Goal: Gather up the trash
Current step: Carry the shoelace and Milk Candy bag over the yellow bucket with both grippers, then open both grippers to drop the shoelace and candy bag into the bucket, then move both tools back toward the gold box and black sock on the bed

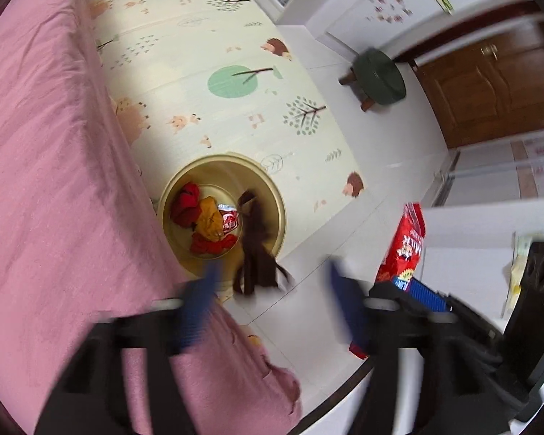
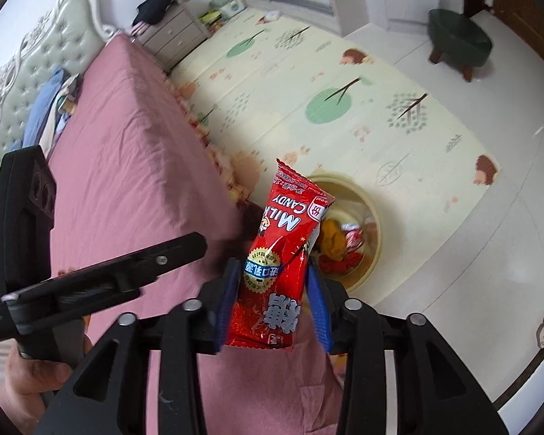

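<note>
A: Gripping a red candy bag, the right hand-held gripper has its blue fingers pressed on both sides of it.

B: And the trash bin?

A: Just ahead of that hand-held gripper, on the play mat beside the pink bed, with red and yellow wrappers inside.

B: The left hand-held gripper?

A: Spread wide, holding nothing. A dark brown wrapper shows ahead of it, between its blurred fingers, over the bin's near rim.

Bin mouth open above – bed edge crowds left.
</note>
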### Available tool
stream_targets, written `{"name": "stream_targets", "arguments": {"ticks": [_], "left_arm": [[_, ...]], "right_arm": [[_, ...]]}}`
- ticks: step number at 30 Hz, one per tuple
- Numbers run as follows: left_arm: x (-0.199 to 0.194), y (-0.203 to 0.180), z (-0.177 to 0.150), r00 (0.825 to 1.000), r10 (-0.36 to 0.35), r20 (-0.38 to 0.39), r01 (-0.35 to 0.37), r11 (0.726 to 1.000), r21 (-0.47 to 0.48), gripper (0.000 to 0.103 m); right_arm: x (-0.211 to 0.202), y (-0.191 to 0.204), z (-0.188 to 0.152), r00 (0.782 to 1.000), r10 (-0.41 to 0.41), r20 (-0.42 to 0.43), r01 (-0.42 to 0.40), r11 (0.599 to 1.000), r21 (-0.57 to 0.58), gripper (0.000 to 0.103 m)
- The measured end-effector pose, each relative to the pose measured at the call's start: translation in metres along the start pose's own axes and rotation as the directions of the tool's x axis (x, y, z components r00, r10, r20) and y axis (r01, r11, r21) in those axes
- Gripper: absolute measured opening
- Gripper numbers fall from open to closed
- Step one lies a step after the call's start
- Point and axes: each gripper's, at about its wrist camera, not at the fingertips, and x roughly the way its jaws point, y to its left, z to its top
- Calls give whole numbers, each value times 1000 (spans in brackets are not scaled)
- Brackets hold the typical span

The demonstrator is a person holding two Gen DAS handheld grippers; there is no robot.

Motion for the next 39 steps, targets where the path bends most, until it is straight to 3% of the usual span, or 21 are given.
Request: {"name": "stream_targets", "arguments": {"ticks": [1, 6, 14, 27, 39], "left_arm": [[-1, 1, 2, 1000, -17, 3, 17, 1000, -9, 85], [-5, 1, 8, 1000, -5, 10, 5, 1000, 0, 89], [-24, 29, -18, 1000, 21, 11, -20, 999, -37, 91], [-96, 132, -86, 990, 112, 90, -96, 981, -169, 91], [-157, 241, -169, 975, 168, 145, -106, 927, -359, 92]], "right_arm": [[-1, -2, 2, 1000, 1, 7, -1, 1000, 11, 59], [-2, -5, 4, 1000, -3, 2, 3, 999, 46, 59], [4, 20, -6, 999, 4, -38, -3, 1000, 6, 59], [10, 123, -45, 995, 49, -89, -64, 983, -174, 59], [38, 229, -113, 978, 76, -193, -138, 933, -332, 59]]}}
